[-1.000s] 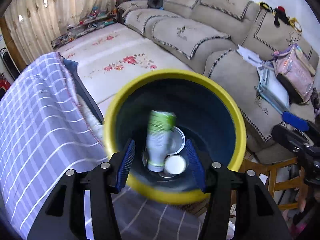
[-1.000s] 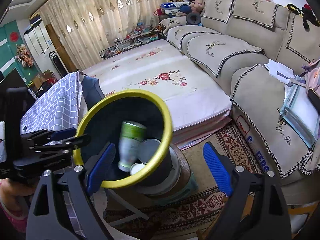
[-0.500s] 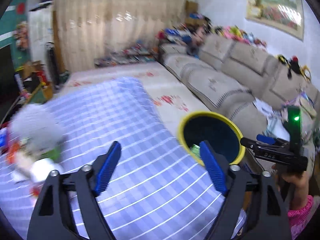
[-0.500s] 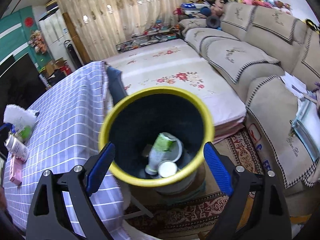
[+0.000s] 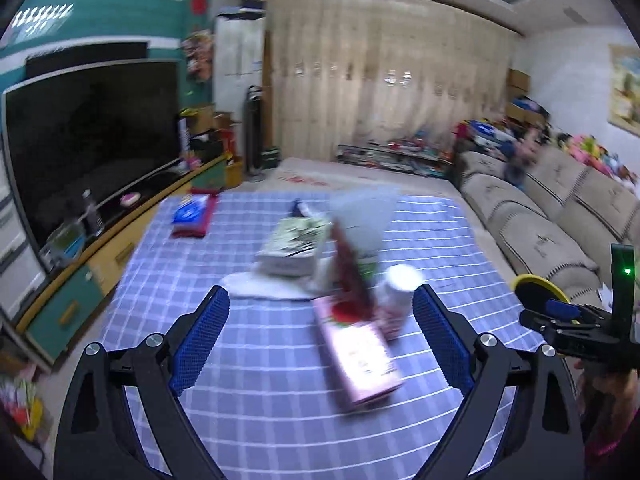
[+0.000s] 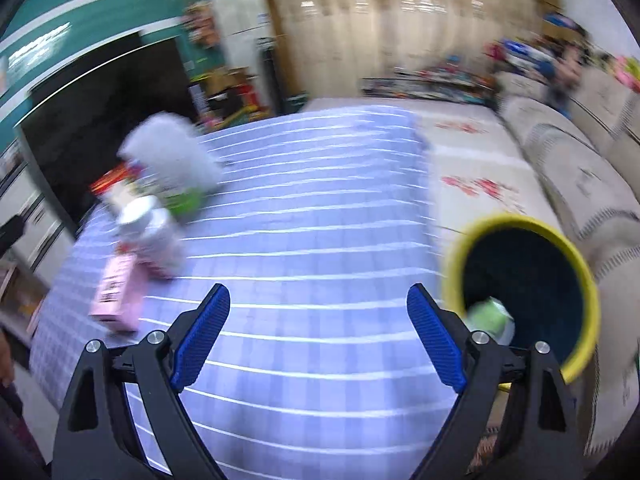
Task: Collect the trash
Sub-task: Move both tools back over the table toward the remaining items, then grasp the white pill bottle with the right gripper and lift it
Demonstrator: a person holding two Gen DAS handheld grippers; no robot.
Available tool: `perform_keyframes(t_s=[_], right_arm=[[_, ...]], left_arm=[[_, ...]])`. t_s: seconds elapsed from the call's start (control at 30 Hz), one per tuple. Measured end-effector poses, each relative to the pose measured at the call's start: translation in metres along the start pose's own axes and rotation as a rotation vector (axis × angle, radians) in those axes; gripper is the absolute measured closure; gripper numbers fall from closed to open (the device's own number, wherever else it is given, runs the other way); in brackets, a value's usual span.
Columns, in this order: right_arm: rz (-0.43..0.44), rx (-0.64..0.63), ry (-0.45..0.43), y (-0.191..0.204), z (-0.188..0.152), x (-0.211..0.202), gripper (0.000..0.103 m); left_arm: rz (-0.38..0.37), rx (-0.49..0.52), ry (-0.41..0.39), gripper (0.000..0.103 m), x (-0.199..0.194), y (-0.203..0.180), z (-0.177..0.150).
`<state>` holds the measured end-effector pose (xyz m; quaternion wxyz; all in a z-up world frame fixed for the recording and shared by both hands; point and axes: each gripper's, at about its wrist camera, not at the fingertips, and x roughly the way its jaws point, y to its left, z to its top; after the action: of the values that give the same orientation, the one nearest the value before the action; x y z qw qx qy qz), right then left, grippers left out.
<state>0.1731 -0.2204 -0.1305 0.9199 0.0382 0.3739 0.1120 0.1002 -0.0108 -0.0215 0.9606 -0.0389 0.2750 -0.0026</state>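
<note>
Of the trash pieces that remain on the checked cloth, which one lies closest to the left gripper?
The flat pink carton. It lies between the open jaws' line of view, nearer than the white can and the pile behind.

pink carton (image 5: pixel 356 360): flat on checked cloth
white can (image 5: pixel 396 300): upright beside it
bin (image 6: pixel 576 264): yellow-rimmed, green bottle (image 6: pixel 488 316) inside

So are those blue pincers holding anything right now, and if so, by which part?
Nothing is held. The left gripper has just been opening and stands wide and empty above the pink carton; the right gripper is open and empty too.
</note>
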Motion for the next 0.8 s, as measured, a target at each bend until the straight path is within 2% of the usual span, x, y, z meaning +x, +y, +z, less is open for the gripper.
perform_keyframes(t_s=[0.1, 0.3, 0.37, 0.53, 0.77, 0.8], right_arm=[[0.055, -0.066, -0.005, 0.047, 0.009, 0.014, 0.018], [0.103, -0.102, 0.007, 0.1, 0.026, 0.044, 0.018], [0.107, -0.107, 0.009, 0.11, 0.03, 0.051, 0.018], [0.093, -0.114, 0.028, 0.125, 0.036, 0.069, 0.026], [0.086, -0.108, 0.048, 0.128, 0.041, 0.087, 0.031], [0.085, -0.11, 0.05, 0.128, 0.041, 0.089, 0.038]], left_arm=[[0.011, -0.023, 0.01, 0.011, -0.004, 0.024, -0.006], [0.031, -0.041, 0.011, 0.011, -0.01, 0.046, -0.021], [0.027, -0.058, 0.021, 0.011, -0.012, 0.05, -0.026], [0.015, -0.086, 0.04, 0.011, -0.005, 0.056, -0.029], [0.002, -0.089, 0.066, 0.011, 0.008, 0.055, -0.031], [0.0, -0.09, 0.069, 0.011, 0.009, 0.054, -0.031]])
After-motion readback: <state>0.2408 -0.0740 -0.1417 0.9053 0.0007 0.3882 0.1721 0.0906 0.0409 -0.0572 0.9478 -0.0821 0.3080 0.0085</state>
